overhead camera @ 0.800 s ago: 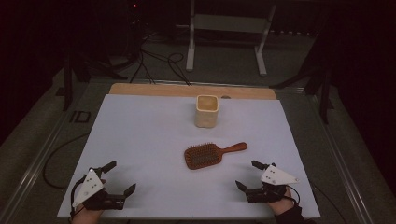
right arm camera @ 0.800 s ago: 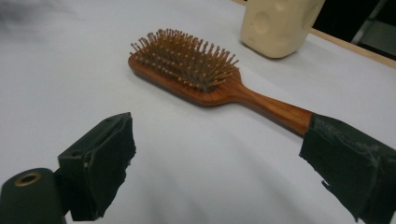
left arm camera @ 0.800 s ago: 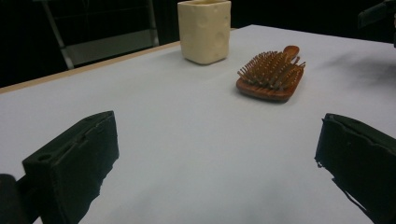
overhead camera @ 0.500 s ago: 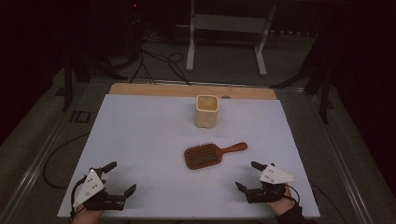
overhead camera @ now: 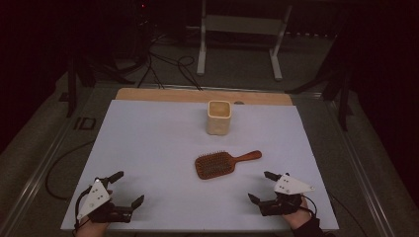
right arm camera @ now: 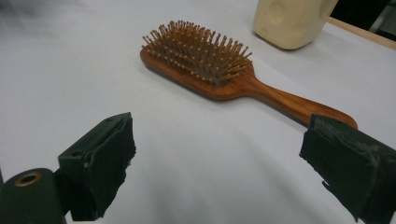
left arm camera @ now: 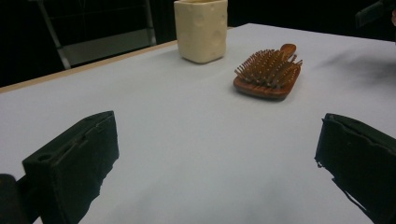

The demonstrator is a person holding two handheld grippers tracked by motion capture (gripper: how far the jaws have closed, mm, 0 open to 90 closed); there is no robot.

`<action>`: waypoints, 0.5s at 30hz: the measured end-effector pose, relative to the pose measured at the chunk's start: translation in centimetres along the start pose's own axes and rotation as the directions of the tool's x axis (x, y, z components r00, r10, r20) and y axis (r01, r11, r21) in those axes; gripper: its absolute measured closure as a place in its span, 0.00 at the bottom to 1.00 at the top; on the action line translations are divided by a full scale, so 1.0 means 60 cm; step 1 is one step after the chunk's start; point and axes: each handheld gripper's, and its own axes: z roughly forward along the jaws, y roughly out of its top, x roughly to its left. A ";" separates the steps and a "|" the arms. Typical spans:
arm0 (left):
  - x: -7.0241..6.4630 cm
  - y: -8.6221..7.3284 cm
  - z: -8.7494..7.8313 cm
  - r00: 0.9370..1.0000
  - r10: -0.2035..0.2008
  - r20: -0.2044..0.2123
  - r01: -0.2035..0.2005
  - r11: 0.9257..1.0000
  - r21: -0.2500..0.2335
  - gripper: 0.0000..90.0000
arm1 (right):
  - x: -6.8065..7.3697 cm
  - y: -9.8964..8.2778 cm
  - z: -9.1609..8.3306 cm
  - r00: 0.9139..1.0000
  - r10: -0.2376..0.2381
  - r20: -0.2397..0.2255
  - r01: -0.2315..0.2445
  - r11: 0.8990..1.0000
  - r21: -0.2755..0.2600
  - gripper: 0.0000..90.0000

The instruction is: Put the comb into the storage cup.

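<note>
High view: hairbrush point(overhead camera: 217, 165) beyond right hand-held gripper point(overhead camera: 262, 186)

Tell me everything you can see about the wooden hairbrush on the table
The reddish-brown wooden paddle hairbrush lies flat on the white table surface, bristle side up. Its broad, rounded-rectangular head carries rows of light wooden pins set in a darker pad, and a slim, glossy handle tapers out toward the table's right side in the high view. It sits nearer the person than the cream square cup, apart from it. Nothing touches it but the table.
</note>
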 end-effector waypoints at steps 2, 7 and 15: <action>0.000 0.001 0.000 1.000 -0.002 0.002 0.002 1.000 -0.005 0.00 | 0.001 0.002 -0.002 1.000 0.002 -0.001 -0.002 1.000 0.002 0.10; -0.001 0.001 0.000 1.000 0.004 0.004 -0.004 1.000 -0.001 0.00 | 0.004 0.012 -0.010 1.000 0.000 -0.006 0.000 1.000 -0.004 0.10; -0.001 0.001 0.000 1.000 0.001 -0.002 -0.001 1.000 -0.003 0.00 | 0.002 0.040 -0.027 1.000 -0.003 -0.006 0.003 1.000 -0.005 0.10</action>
